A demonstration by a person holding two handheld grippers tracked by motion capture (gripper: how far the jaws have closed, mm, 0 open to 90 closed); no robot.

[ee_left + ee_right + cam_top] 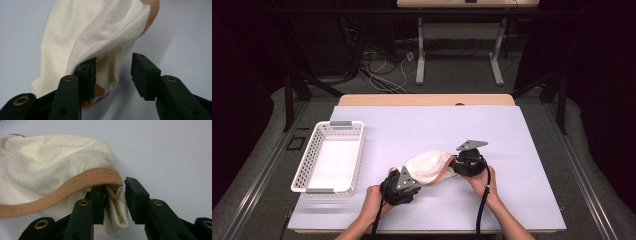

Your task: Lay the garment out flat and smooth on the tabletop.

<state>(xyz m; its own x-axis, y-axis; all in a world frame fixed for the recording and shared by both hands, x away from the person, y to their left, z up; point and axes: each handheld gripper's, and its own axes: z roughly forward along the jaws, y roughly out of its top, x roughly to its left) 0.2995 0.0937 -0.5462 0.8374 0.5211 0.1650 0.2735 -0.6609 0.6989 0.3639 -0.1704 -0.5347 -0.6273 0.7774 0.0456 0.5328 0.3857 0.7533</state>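
Holding a gripper in each hand, the person works at the near part of the table [522, 150]. The left gripper [412, 176] has its jaws apart, one under the cream cloth [428, 166], not pinching it. The right gripper [455, 164] is also released at the cloth's brown-edged end. Farther left stands a white basket [330, 156], well apart from the cloth.

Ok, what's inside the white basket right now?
The white basket holds nothing visible; its pale floor shows bare. The cream cloth lies outside it on the table, between both claws.
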